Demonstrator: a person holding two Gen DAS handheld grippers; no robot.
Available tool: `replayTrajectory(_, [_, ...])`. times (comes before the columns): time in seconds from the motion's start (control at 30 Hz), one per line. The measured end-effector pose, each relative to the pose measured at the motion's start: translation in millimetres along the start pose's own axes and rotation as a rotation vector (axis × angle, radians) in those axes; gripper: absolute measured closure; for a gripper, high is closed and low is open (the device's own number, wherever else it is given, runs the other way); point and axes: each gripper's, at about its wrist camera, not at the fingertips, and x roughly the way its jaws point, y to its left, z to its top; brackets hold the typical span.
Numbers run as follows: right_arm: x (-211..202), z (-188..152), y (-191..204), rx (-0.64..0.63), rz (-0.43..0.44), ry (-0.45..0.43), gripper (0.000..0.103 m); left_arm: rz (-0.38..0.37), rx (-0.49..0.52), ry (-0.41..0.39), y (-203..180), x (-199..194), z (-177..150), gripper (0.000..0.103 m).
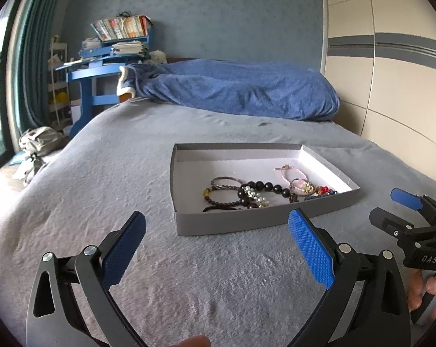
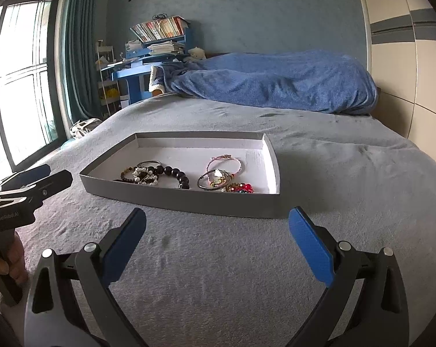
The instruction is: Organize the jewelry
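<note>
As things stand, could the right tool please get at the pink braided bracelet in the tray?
Probably yes: the right tool is open, short of the tray, and the pink braided bracelet lies uncovered; only the low near wall intervenes.

Bed cover (image 1: 102,173): grey cloth, matt, short napped pile. Blanket (image 1: 241,89): blue fleece, fuzzy. Tray (image 1: 232,222): matt grey cardboard outside, white paper lining inside. Large dark beads (image 1: 268,186): glossy, smooth. Bangle (image 2: 150,162): shiny metal. Pink bracelet (image 2: 225,162): braided cord. Left gripper (image 1: 216,243) pads (image 1: 310,248): blue, knurled; arms matt black plastic.
</note>
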Motion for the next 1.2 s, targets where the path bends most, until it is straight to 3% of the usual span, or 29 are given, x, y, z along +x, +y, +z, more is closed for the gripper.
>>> replayTrajectory(1.2, [1.9,0.5,-0.2,0.002,0.005,0.007,0.005,0.010,0.003,0.008,-1.4,1.9,-1.9,0.005])
